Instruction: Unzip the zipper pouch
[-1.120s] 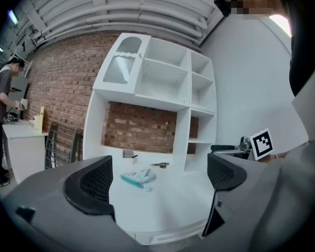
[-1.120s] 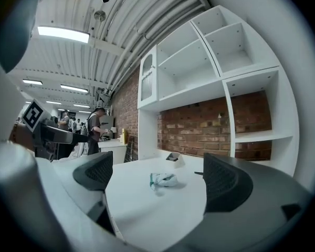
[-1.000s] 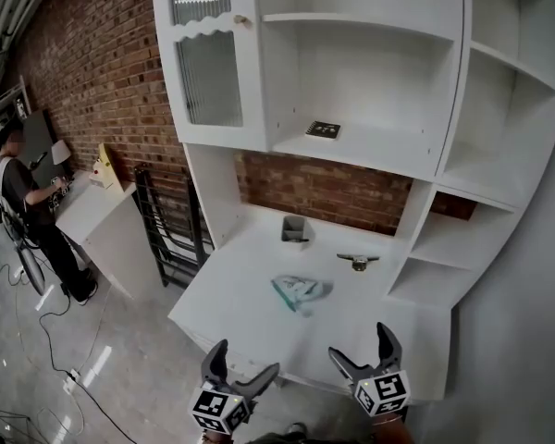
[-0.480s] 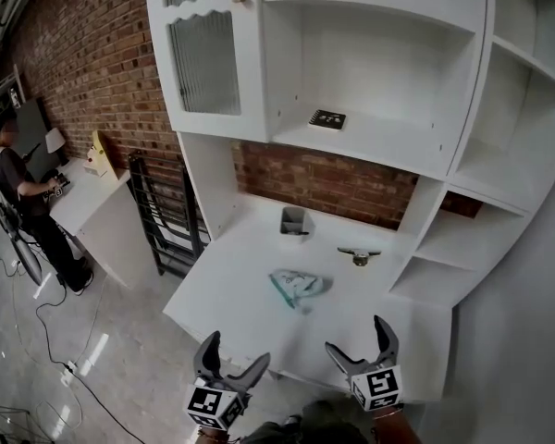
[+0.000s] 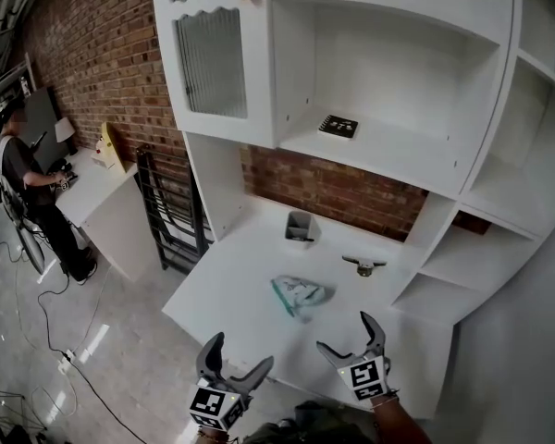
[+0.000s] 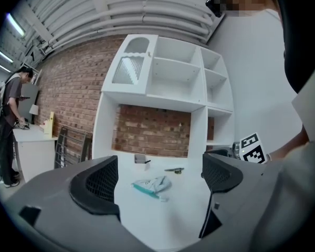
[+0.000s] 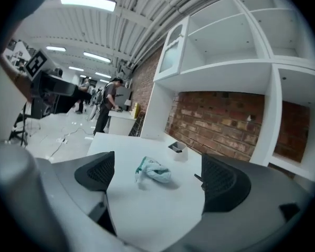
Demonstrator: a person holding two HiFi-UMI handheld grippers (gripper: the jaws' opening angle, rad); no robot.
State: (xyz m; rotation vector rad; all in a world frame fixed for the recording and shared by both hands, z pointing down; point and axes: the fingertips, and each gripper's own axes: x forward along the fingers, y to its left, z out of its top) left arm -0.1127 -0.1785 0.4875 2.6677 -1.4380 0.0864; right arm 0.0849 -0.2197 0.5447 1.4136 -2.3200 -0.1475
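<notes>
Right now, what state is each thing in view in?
zipper pouch: lying crumpled on the desk, untouched; zipper too small to read.
left gripper: open, nothing between the jaws, which have just been closing slightly.
right gripper: open, empty.
grey cup: upright.
glass cabinet door: shut.

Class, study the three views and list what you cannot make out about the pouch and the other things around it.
Pouch: crumpled and small in all views; its zip pull and whether it is open cannot be told.
Cup: head view, contents too small.
Metal piece: head view, too small to identify.
Card: head view, print too small.
Ribbed door: its glass blurs the compartment behind, head view.
</notes>
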